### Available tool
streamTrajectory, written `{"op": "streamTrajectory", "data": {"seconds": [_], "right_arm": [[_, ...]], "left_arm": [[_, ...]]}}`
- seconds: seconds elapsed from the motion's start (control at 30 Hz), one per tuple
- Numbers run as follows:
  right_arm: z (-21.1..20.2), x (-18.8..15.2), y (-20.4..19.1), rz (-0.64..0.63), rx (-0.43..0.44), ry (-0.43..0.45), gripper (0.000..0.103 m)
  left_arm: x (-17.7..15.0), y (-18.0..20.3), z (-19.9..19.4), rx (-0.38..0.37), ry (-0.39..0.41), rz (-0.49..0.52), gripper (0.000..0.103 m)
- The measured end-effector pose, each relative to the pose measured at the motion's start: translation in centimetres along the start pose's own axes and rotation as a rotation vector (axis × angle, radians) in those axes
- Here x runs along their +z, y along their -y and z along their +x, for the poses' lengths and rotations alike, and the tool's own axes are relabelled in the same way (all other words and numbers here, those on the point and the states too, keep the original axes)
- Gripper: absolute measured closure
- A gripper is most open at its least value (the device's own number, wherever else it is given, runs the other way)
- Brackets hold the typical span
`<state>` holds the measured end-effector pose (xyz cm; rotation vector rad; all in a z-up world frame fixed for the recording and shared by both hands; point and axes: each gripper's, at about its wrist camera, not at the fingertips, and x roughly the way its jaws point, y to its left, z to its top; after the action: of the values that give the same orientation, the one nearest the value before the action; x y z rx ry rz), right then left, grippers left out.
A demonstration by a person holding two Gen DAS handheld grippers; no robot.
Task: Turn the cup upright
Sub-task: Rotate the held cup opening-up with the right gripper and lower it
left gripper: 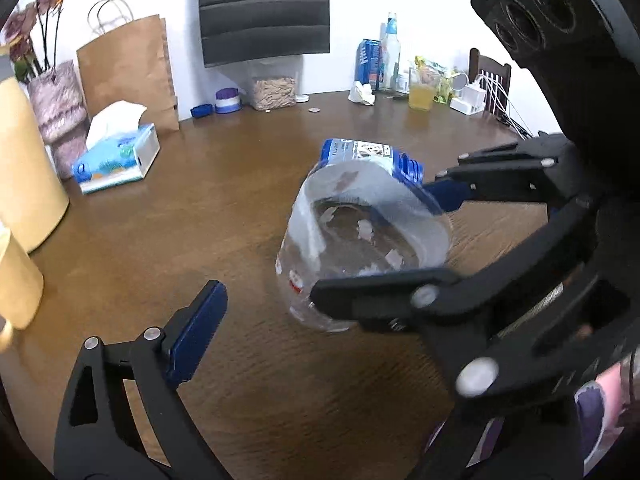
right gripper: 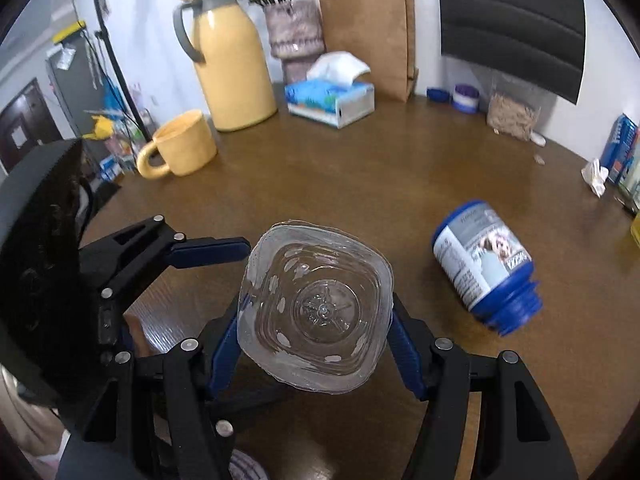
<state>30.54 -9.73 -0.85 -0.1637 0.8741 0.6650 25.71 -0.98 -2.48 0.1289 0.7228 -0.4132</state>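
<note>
My right gripper [right gripper: 316, 336] pinches the clear cup [right gripper: 316, 312] across its walls, one blue pad on each side. From the right wrist view I look straight down the open mouth to the base, so the cup lies along my fingers, tilted, lifted off or barely on the counter [right gripper: 360, 184]; I cannot tell contact. The left wrist view shows the cup [left gripper: 360, 248] with mouth toward that camera, slanted, and the right gripper [left gripper: 400, 248] clamped on it.

My left gripper [right gripper: 224, 248] is spread wide and holds nothing; one blue finger tip sits just beside the cup's rim, apparently not touching. In its own view only one of its fingers [left gripper: 196, 332] shows, so the spread is read from the right wrist view.

Step in hand, as I judge it: rotate the wrist until the base faces down, then set it flat. Keep the pinch light, since thin plastic walls will likely buckle or pop out. Lower the base level before letting go, or it may tip.

Around the cup: blue jar [right gripper: 486, 264] lies on its side to the cup's right, near, the main thing to avoid on the swing. Beyond the cup, well apart: yellow mug [right gripper: 180, 148], yellow jug [right gripper: 232, 64], tissue box [right gripper: 332, 100], paper bag [right gripper: 368, 32]. The left finger next to the rim could catch the cup as it turns; I should pull it back.
</note>
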Motion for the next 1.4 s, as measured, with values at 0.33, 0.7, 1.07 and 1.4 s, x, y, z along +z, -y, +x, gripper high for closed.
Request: {"op": "streamTrajectory", "data": {"seconds": [0.33, 0.7, 1.07, 1.4], "right_arm": [[-0.1, -0.3, -1.7, 0.051, -0.11, 0.023, 0.033], [0.0, -0.8, -2.7, 0.003, -0.193, 0.082, 0.033], [-1.1, -2.1, -0.4, 0.043, -0.19, 0.124, 0.033], [-2.0, -1.0, -0.3, 0.012, -0.257, 0.113, 0.033]], "left_arm": [[-0.6, -0.8, 0.2, -0.004, -0.047, -0.095, 0.011], [-1.4, -1.0, 0.5, 0.002, -0.08, -0.125, 0.011], [-0.4, 0.8, 0.7, 0.009, -0.07, -0.063, 0.011], [0.3, 0.4, 0.0, 0.009, -0.052, -0.085, 0.011]]}}
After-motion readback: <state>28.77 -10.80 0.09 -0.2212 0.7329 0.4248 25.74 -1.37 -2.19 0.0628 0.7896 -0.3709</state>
